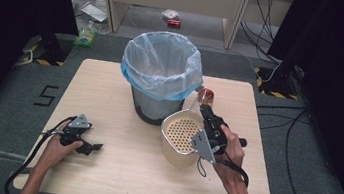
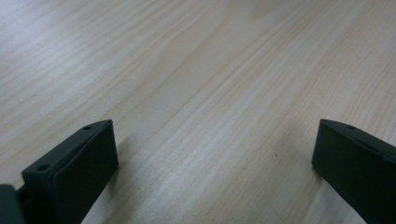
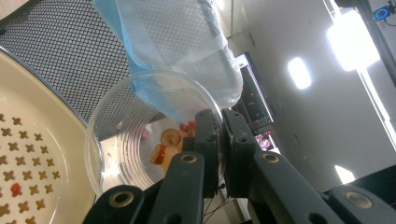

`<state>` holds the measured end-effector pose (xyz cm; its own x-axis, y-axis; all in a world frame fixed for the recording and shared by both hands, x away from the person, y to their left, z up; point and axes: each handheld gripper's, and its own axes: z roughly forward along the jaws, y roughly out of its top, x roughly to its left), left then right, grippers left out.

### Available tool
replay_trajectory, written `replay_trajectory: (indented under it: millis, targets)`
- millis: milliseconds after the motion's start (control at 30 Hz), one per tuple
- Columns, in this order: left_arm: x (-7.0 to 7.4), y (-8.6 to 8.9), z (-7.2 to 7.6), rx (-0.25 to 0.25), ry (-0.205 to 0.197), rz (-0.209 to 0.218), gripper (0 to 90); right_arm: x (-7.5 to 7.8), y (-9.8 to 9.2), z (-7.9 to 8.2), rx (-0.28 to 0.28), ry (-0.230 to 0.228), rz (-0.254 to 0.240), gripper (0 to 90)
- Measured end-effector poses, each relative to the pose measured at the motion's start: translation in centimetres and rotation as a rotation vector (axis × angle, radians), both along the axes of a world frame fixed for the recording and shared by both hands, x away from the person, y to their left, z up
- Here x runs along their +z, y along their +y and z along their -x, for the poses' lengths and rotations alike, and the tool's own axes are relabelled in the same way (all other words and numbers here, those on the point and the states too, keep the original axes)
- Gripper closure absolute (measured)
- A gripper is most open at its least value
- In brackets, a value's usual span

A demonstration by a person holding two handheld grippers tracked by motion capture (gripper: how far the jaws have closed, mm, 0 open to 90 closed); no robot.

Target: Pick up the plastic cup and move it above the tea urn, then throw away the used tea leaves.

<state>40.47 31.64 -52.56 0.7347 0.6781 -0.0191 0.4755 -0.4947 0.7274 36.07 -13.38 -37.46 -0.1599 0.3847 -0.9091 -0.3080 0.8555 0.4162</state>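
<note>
Clear plastic cup [image 3: 140, 135] tipped on its side, rim pinched between the right tongs [image 3: 220, 140], one jaw inside the wall and one outside, clamped tight. Inside it: red bits and a pale round slice clinging near the bottom (what they are, cannot tell). The cup hangs over a cream perforated strainer bowl [image 1: 181, 137] on the counter [image 1: 100, 168]; one red scrap [image 3: 15, 188] lies on the bowl's holed floor. Just behind stands a black mesh bin [image 1: 151, 108] with a blue-edged clear liner [image 1: 162, 65]. Left tongs [image 2: 212, 154] rest low over bare counter, well apart from the bowl, jaws spread wide, holding nothing.
</note>
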Motion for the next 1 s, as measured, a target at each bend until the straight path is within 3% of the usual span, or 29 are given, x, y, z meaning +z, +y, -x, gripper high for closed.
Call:
replay_trajectory:
  millis: [167, 200, 433, 500, 533, 567, 633, 667, 800, 833, 900, 1000]
  targets:
    - [0.0, 0.0, 0.0, 0.0, 0.0, 0.001, 0.0, -0.1, 0.2, 0.0, 0.002, -0.019, -0.004, 86.3]
    - [0.0, 0.0, 0.0, 0.0, 0.0, 0.001, 0.0, -0.3, 0.4, 0.0, 0.001, -0.055, 0.032, 86.3]
    - [0.0, 0.0, 0.0, 0.0, 0.0, 0.0, 0.0, -1.0, 0.6, -0.1, 0.011, -0.103, 0.086, 86.3]
    - [0.0, 0.0, 0.0, 0.0, 0.0, 0.0, 0.0, -1.5, 0.5, 0.2, 0.017, -0.185, 0.138, 86.7]
    - [0.0, 0.0, 0.0, 0.0, 0.0, 0.0, 0.0, -1.5, 0.5, 0.2, 0.017, -0.185, 0.138, 86.7]
    - [0.0, 0.0, 0.0, 0.0, 0.0, 0.001, 0.0, -2.1, 0.5, 0.2, 0.017, -0.233, 0.197, 87.3]
    - [0.0, 0.0, 0.0, 0.0, 0.0, 0.001, 0.0, -2.6, 0.5, 0.1, 0.016, -0.248, 0.203, 87.2]
    - [0.0, 0.0, 0.0, 0.0, 0.0, 0.001, 0.0, -2.7, 0.4, 0.1, 0.012, -0.232, 0.177, 87.3]
    - [0.0, 0.0, 0.0, 0.0, -0.001, 0.0, 0.0, -3.6, 0.5, 0.2, 0.013, -0.236, 0.203, 87.3]
    - [0.0, 0.0, 0.0, 0.0, -0.001, 0.001, 0.0, -3.7, 0.8, 0.6, 0.023, -0.282, 0.213, 87.7]
    - [0.0, 0.0, 0.0, 0.0, -0.001, 0.0, 0.0, -3.9, 1.0, 0.8, 0.034, -0.325, 0.244, 87.7]
    - [0.0, 0.0, 0.0, 0.0, -0.001, 0.001, 0.0, -4.3, 1.1, 0.4, 0.025, -0.302, 0.254, 87.8]
